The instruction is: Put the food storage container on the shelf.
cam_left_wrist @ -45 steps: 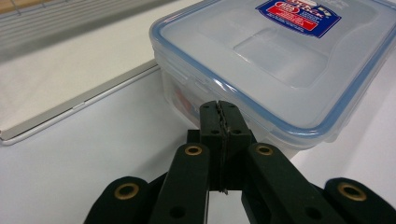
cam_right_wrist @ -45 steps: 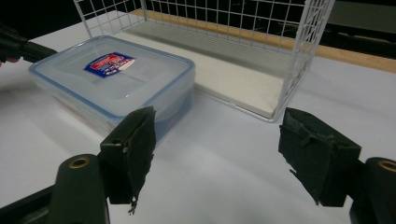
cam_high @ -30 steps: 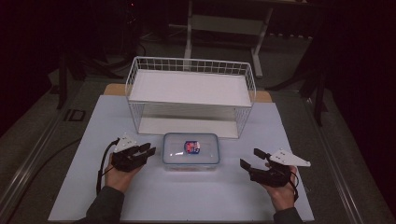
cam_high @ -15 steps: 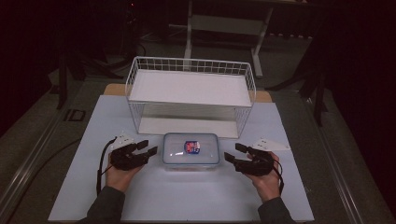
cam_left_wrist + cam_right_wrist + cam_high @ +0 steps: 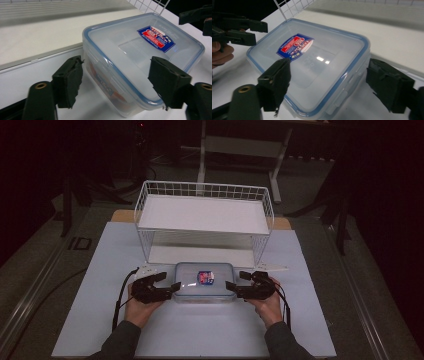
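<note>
A clear plastic container (image 5: 204,281) with a blue-rimmed clip lid and a red-and-blue label lies flat on the white mat, just in front of the wire shelf. My left gripper (image 5: 170,281) is at its left end and my right gripper (image 5: 236,280) at its right end. Both have just been opening. In the left gripper view the container (image 5: 130,57) has a corner between the wide-apart pads (image 5: 71,80) of the left gripper (image 5: 117,75), which do not press on it. In the right gripper view the right gripper (image 5: 329,75) likewise straddles an end of the container (image 5: 312,62) with its pads apart.
A white wire shelf (image 5: 205,220) with a raised white deck stands right behind the container. The white mat (image 5: 200,335) covers the table, with bare room in front of the hands. The dark floor and a table frame (image 5: 240,145) lie beyond.
My right hand has moved left from the mat's right side up to the container's right end. Both grippers' jaws have spread wider. The left hand has hardly moved.
</note>
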A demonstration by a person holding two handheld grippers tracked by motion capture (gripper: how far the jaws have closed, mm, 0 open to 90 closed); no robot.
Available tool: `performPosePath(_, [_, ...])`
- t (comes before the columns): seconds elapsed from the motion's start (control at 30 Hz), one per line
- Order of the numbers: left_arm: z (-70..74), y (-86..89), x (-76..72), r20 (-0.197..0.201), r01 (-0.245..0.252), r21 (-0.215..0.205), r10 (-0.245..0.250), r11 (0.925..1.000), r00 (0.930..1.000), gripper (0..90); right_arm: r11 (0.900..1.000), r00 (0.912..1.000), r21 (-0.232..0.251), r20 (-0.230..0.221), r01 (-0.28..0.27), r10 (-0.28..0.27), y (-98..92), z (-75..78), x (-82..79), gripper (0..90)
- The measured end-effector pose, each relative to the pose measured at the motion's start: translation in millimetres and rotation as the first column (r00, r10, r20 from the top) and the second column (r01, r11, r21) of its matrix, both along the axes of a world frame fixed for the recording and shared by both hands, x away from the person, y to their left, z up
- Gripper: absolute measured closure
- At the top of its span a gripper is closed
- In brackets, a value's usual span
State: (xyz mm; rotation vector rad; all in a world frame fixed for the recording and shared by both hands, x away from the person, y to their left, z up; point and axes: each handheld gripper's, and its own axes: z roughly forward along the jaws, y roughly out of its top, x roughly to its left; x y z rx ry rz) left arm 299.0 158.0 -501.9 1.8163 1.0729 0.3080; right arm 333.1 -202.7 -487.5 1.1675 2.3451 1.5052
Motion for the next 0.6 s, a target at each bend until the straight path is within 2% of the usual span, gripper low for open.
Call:
performPosePath(0.13, [-6.1,-3.4,5.7,-0.043,0.015,-0.021,-0.016,0.9997,0.9989,24.1,1.0,0.9982,0.011,-0.059,-0.011,0.012,4.7,-8.4,7.2,14.1])
performPosePath(0.2, [-8.8,-2.7,9.7,-0.072,0.019,-0.06,-0.024,0.998,0.9971,21.0,1.0,0.9963,0.012,-0.085,-0.012,0.012,6.9,-12.7,10.4,12.3])
performPosePath(0.3, [-11.8,-1.9,13.3,-0.099,0.028,-0.096,-0.037,0.995,0.9944,19.4,1.0,0.9923,0.022,-0.123,-0.012,0.015,9.3,-18.2,14.6,10.6])
performPosePath(0.37, [-14.8,-2.3,15.9,-0.133,0.048,-0.134,-0.066,0.9898,0.9889,18.7,1.0,0.9891,0.027,-0.146,-0.016,0.02,10.1,-21.1,16.8,10.5])
performPosePath(0.43, [-18.8,-4.9,18.7,-0.169,0.085,-0.17,-0.114,0.9818,0.979,18.1,0.999,0.985,0.031,-0.17,-0.026,0.031,11.5,-23.5,17.9,9.0])
performPosePath(0.53, [-22.0,-6.3,21.3,-0.198,0.075,-0.197,-0.114,0.9776,0.9736,14.0,0.999,0.9829,0.035,-0.181,-0.028,0.033,11.5,-24.3,18.7,8.9])
performPosePath(0.57, [-23.6,-5.1,23.1,-0.212,0.072,-0.216,-0.119,0.9738,0.9699,14.1,0.999,0.9813,0.04,-0.189,-0.028,0.036,11.0,-24.6,19.5,8.9])
performPosePath(0.6, [-26.0,-4.0,25.3,-0.24,0.07,-0.249,-0.132,0.9659,0.9618,14.1,0.999,0.9803,0.046,-0.195,-0.026,0.034,10.9,-25.2,20.3,8.9])
